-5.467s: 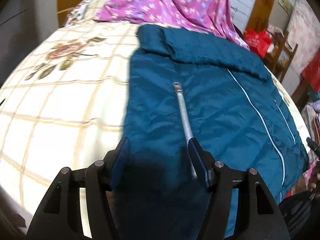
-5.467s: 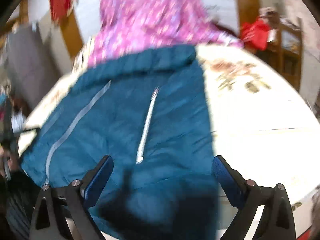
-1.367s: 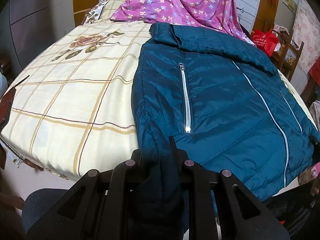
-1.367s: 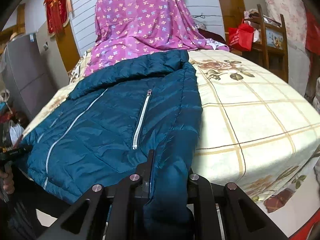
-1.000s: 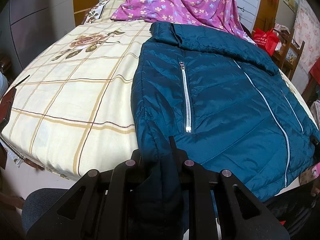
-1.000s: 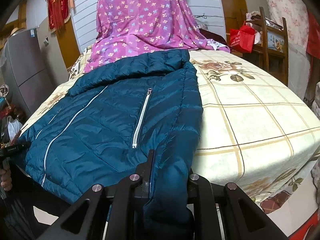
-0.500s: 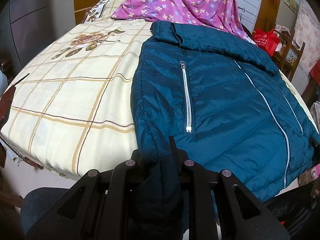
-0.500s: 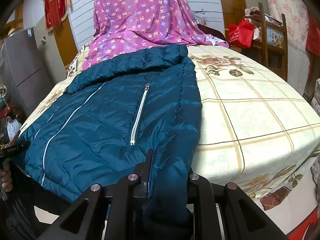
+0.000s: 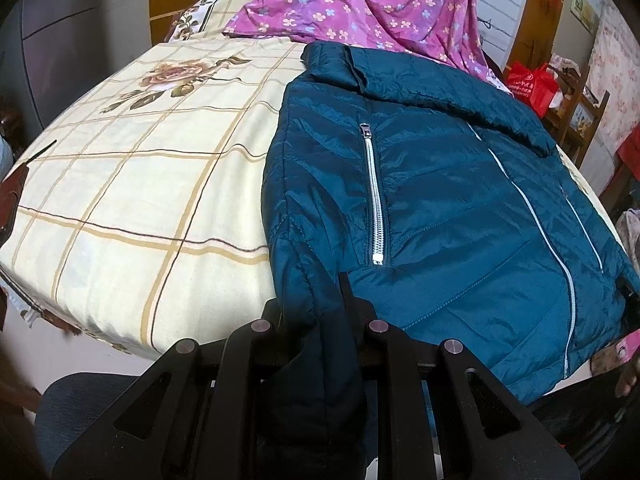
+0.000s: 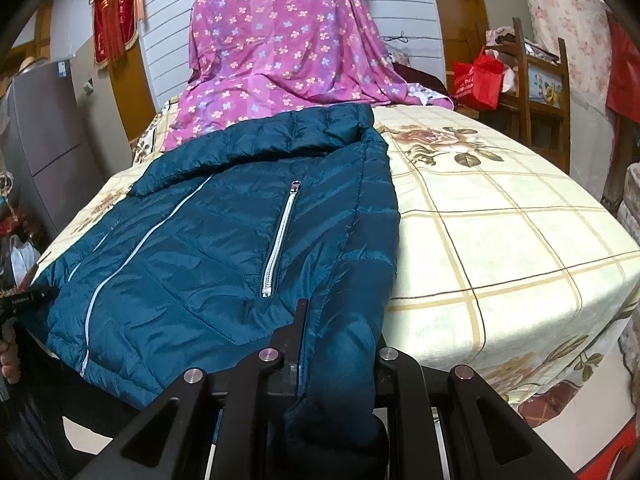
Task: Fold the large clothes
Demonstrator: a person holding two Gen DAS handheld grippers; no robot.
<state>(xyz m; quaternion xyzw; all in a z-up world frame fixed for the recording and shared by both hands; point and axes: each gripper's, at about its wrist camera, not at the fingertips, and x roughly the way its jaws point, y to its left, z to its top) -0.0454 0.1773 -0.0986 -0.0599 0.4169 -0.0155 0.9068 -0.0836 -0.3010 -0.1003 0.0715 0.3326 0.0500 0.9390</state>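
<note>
A teal quilted jacket (image 9: 440, 184) lies flat on a bed (image 9: 132, 184) with a checked floral sheet, its hem overhanging the near edge; purple flowered cloth (image 10: 280, 52) drapes the far end.

Left hand-held gripper (image 9: 316, 320): matte black angular linkage arms, triangular cut-outs, four round silver screws. Right hand-held gripper (image 10: 320, 344): same black build, same silver screws.
</note>
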